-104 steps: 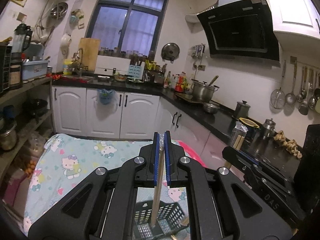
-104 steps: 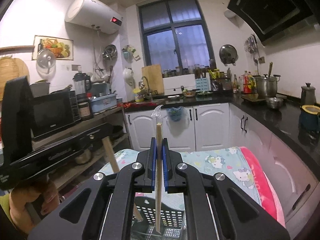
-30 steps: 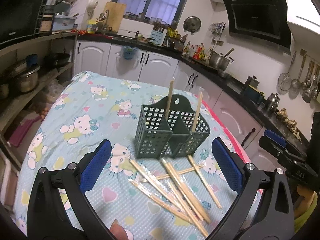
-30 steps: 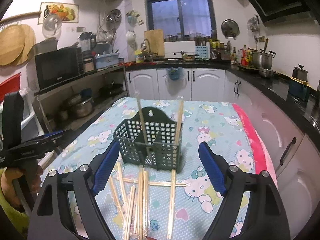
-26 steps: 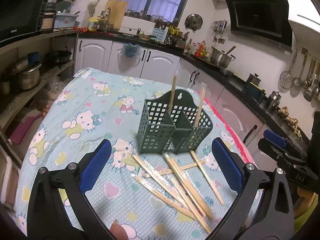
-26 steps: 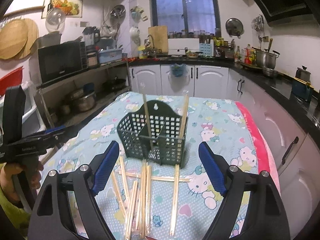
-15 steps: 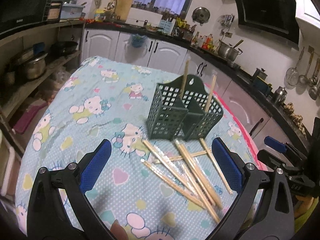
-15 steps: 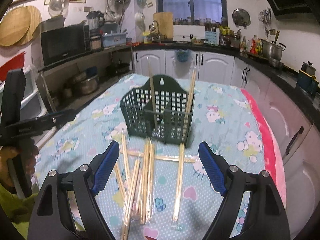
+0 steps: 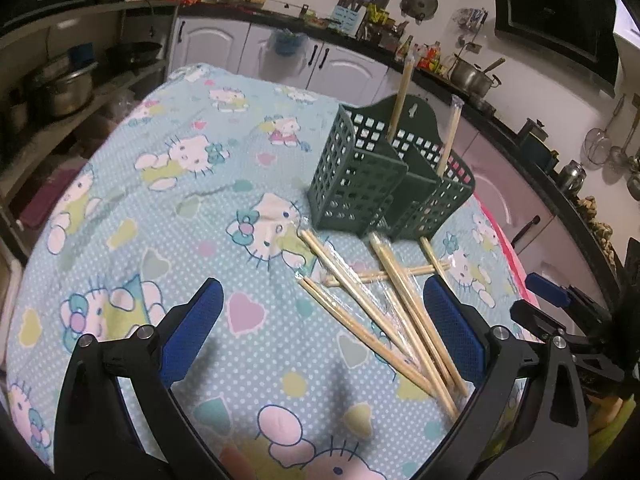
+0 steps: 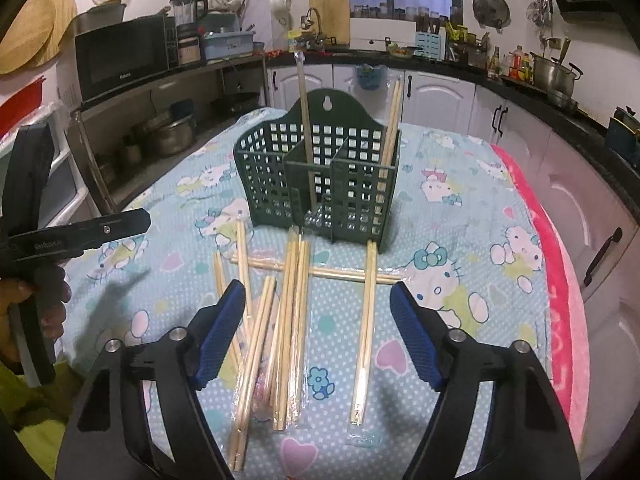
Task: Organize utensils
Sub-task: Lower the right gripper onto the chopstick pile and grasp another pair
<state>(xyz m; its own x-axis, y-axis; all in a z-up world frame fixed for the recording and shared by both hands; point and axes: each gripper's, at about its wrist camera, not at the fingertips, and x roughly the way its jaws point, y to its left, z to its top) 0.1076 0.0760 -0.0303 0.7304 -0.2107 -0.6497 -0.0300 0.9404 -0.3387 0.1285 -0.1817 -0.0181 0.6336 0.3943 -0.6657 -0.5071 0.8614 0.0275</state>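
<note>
Here the left hand-held gripper is hovering over the tabletop with its blue pads spread wide apart and nothing between them. The right hand-held gripper is also standing wide open and empty, and it is pointing toward the dark green basket. This basket is standing upright on the cartoon cat cloth that is covering the tabletop. One wrapped chopstick pair is leaning in the middle compartment of the basket, and a second pair is leaning in the compartment on the right side, as the right wrist camera is showing it. The loose chopsticks are lying flat on the cloth just in front of the basket, in clear plastic sleeves. Most of them are pointing toward the basket, and one pair is lying crosswise under the others. Another single pair is lying a little apart, to the right of the heap.
</note>
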